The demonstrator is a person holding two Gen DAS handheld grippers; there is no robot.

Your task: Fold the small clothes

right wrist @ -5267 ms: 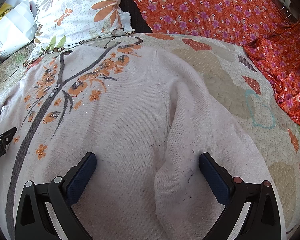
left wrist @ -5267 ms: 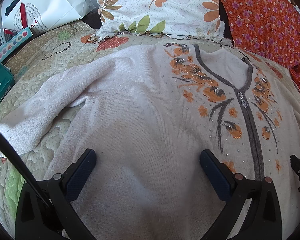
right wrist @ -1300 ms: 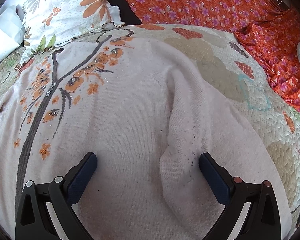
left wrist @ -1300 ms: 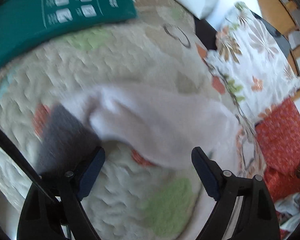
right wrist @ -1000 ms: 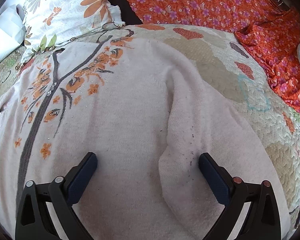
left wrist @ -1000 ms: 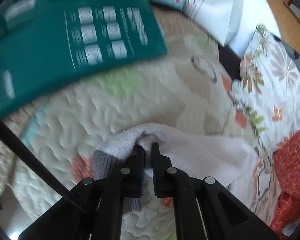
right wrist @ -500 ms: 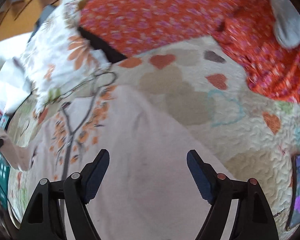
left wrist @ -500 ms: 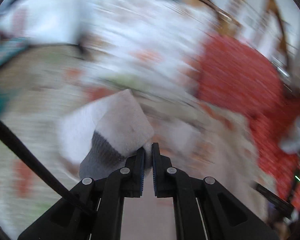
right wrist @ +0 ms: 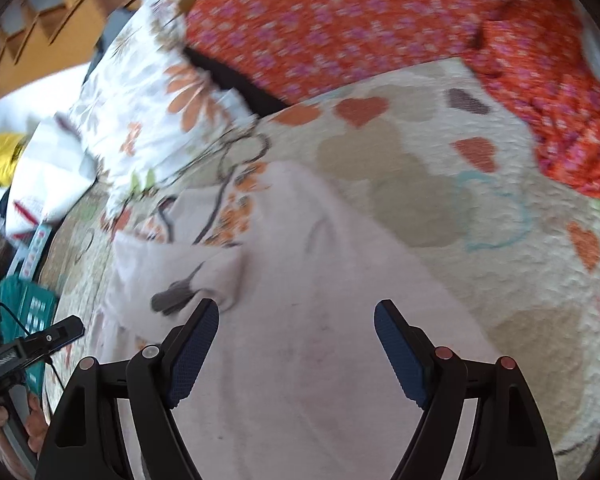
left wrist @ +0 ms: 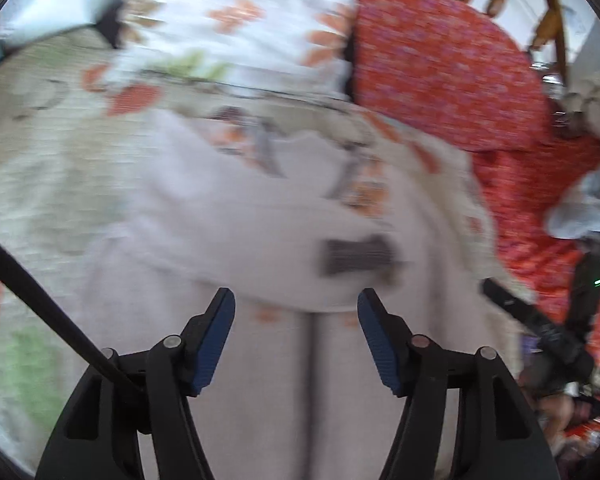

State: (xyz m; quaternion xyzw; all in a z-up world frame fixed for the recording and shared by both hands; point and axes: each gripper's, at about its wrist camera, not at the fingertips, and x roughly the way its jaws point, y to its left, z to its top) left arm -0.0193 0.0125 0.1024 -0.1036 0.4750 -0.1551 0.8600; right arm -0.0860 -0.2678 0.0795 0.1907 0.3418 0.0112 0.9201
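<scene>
We see the left gripper [left wrist: 296, 340] poised low over the cream sweater [left wrist: 228, 216], jaws spread wide and holding nothing. The right gripper [right wrist: 296, 344] hovers likewise, jaws wide, empty. One sweater lies on the quilted bed [right wrist: 440, 184]; one sleeve is folded across its chest, grey cuff [left wrist: 358, 256] on top, just ahead of the left jaws. Two pillows sit beyond: one white floral pillow [right wrist: 152, 96], one orange pillow [right wrist: 340, 24]. A teal box [right wrist: 28, 312] lies left.
</scene>
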